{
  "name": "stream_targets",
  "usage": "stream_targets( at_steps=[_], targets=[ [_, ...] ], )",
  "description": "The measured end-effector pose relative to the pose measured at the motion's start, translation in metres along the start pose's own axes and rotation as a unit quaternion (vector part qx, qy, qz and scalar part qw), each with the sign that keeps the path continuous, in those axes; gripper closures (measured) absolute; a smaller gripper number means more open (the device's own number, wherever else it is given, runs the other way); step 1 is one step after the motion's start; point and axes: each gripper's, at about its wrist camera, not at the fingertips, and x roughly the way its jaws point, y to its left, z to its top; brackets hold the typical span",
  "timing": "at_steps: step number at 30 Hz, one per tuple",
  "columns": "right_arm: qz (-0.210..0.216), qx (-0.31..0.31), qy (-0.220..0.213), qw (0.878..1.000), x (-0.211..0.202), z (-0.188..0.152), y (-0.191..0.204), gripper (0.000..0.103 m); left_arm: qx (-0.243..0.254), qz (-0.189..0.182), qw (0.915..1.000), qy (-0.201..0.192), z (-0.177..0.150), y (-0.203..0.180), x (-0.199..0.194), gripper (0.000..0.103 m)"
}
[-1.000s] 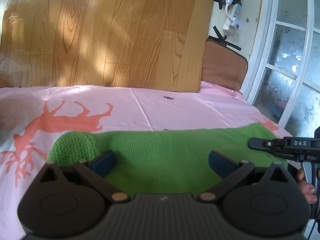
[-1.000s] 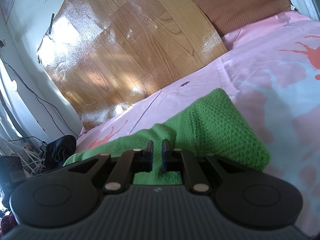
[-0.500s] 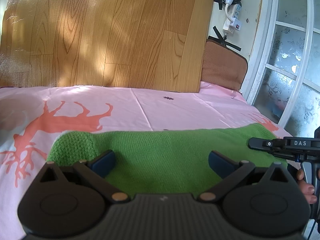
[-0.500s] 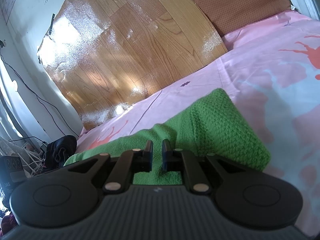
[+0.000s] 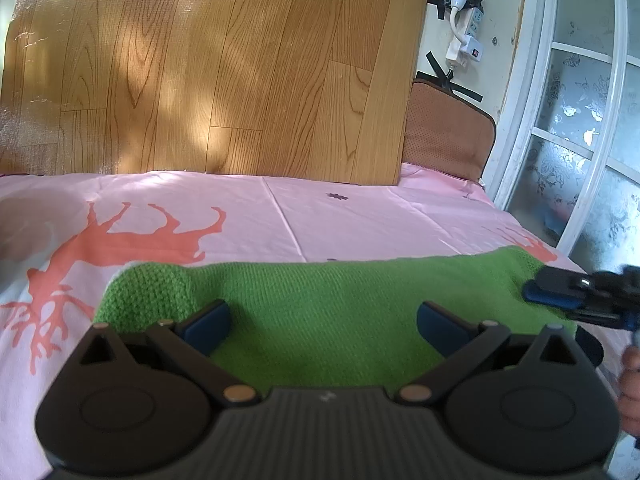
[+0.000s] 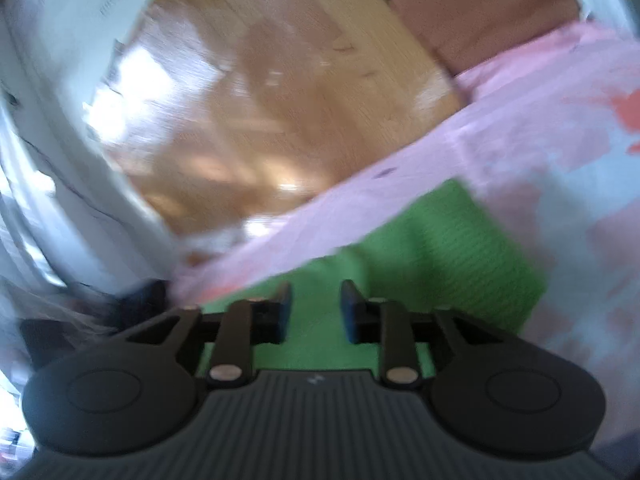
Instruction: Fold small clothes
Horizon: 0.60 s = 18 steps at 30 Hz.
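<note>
The left wrist camera sits just behind the left hand-held gripper [image 5: 322, 316], low over the bed's pink sheet with coral deer prints [image 5: 360, 216], facing a wood-grain board leaning upright against the wall [image 5: 224, 72] and a white-framed patterned glass door [image 5: 580, 120] at right. The right wrist camera rides behind the right hand-held gripper [image 6: 314, 310], equally close to the bed, tilted and blurred, looking toward the same board [image 6: 280, 92]. Both views share the green knitted cloth [image 5: 332, 312] [image 6: 448, 248], the sheet [image 6: 520, 160] and a brown padded cushion [image 5: 448, 128] [image 6: 480, 12] — and the left view catches the right hand-held gripper [image 5: 560, 294] at its right edge.
</note>
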Motion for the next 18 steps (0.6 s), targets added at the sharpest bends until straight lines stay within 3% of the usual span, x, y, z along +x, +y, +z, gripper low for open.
stream_targets(
  at_steps=[2,5,8,11,14,15,18],
  targets=[
    [-0.003,-0.037,0.018,0.999,0.002,-0.004,0.015,0.065,0.000,0.000,1.0000,0.000,0.000,0.000,0.000,0.000],
    [-0.040,-0.065,0.078,0.994,0.020,-0.017,0.017,0.062,0.000,0.000,1.0000,0.000,0.000,0.000,0.000,0.000],
    [-0.035,-0.053,0.068,0.996,0.016,-0.013,0.016,0.064,0.000,-0.001,1.0000,0.000,0.000,0.000,0.000,0.000],
    [-0.027,-0.026,0.019,0.999,-0.011,0.007,0.009,0.057,-0.008,-0.013,0.9998,-0.011,0.000,0.004,-0.005,0.000],
    [-0.071,-0.003,-0.049,0.996,-0.052,0.023,-0.007,0.040,-0.038,-0.052,0.9973,-0.036,0.001,0.014,-0.016,0.000],
    [-0.095,0.008,-0.061,0.994,-0.062,0.026,-0.015,0.035,-0.053,-0.062,0.9960,-0.037,0.003,0.016,-0.018,0.000],
    [-0.137,0.057,-0.060,0.987,-0.080,0.027,-0.040,0.034,-0.112,-0.121,0.9861,-0.018,0.009,0.019,-0.013,0.002]
  ],
)
